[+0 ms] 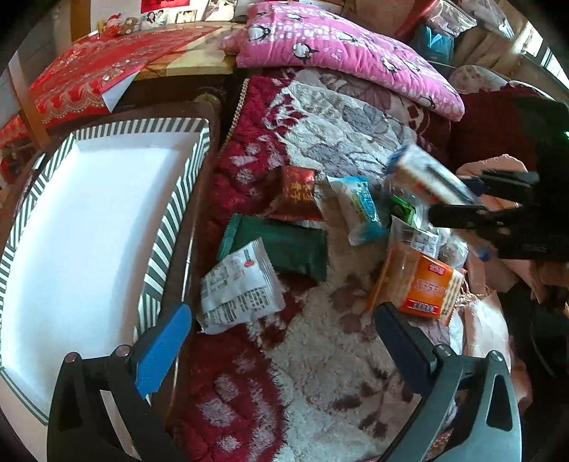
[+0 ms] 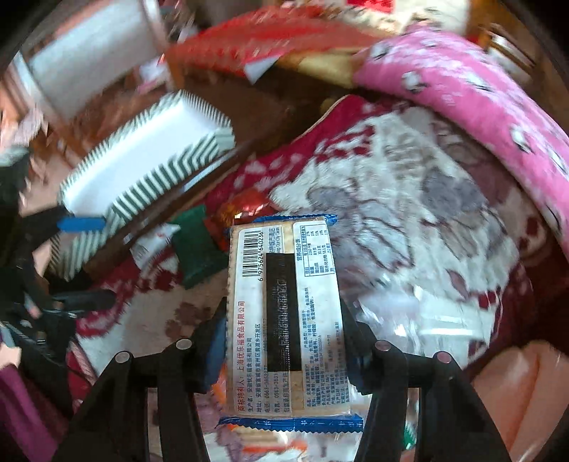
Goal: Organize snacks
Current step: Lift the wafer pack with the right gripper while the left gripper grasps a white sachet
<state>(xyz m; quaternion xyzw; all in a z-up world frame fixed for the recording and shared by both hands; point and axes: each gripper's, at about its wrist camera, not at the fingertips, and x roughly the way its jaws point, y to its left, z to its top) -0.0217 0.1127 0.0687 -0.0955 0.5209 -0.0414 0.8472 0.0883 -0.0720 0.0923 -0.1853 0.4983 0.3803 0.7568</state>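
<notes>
Right wrist view: my right gripper [image 2: 284,341] clamps a blue-edged biscuit packet [image 2: 284,302] above the floral blanket [image 2: 409,213]; my left gripper [image 1: 281,327] gapes empty beside the striped box [image 1: 170,220].

This looks like a bedroom in a home. A thick red and white floral blanket [image 1: 320,117] covers a bed, and a pink quilted cushion with penguins [image 1: 338,46] lies on it. Beside it stands a wooden table [image 1: 192,60] with a red embroidered cloth [image 1: 96,67] and small photos [image 1: 170,16].
</notes>
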